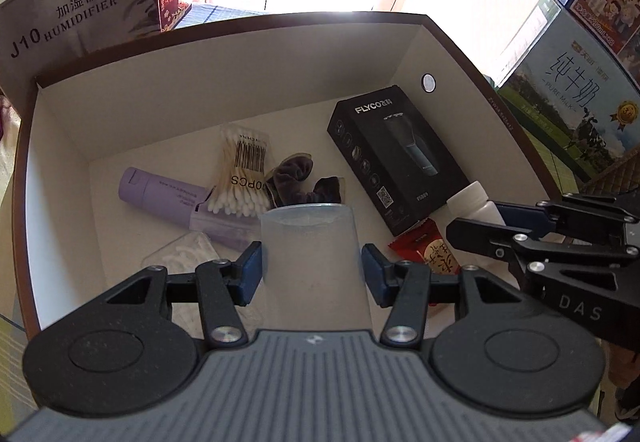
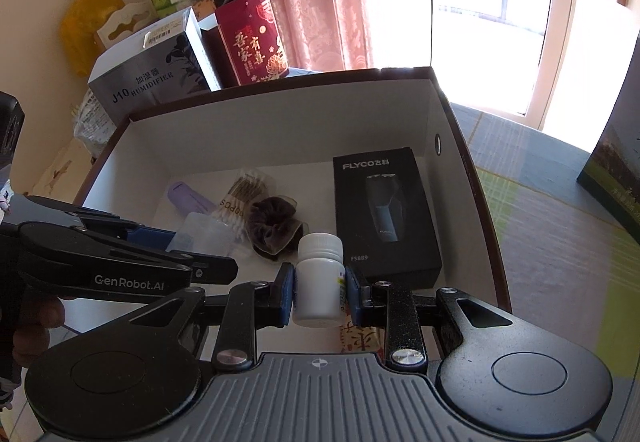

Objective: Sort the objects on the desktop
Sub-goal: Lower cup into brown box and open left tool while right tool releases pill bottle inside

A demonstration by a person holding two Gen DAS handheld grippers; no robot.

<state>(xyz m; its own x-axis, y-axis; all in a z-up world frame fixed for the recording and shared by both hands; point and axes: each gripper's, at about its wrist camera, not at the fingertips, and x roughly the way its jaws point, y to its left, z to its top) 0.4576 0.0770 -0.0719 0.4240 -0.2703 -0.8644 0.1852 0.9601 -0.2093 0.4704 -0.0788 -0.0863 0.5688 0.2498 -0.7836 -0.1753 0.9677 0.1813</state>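
**Two grippers over the sorting box, each with something between its fingers**

Left wrist view is showing the left gripper [image 1: 312, 268] hanging over the open box [image 1: 256, 54], with a translucent plastic cup [image 1: 314, 254] standing between its fingers. Both blue pads are sitting at the cup's walls, the left one touching; on the right a sliver of gap may be showing, so I cannot tell whether the cup is being squeezed. To my eye the cup is looking light, thin-walled and rather slick; a hold low on the straight sides, with gentle pressure, should suit it, since a hard squeeze could buckle it.

The right gripper [image 2: 320, 296] is clamping a small white pill bottle [image 2: 319, 280] across its body, below the ribbed cap, fingers narrowed onto it. That bottle is likely stiff and light, and the label side may be slippery.

Beyond the left fingers, on the box floor, are lying a lilac tube [image 1: 160, 196], a packet of cotton swabs [image 1: 240, 174], a dark scrunchie [image 1: 298, 180] and, ahead to the right, a black shaver box [image 1: 396, 158]. A red packet [image 1: 428, 248] is peeking out just right of the fingers.

The box is sitting on a worktop under a checked cloth [image 2: 560, 226]. A humidifier carton [image 2: 156, 78] and red gift bag [image 2: 252, 42] are standing behind it, with pink curtains and a bright window beyond.
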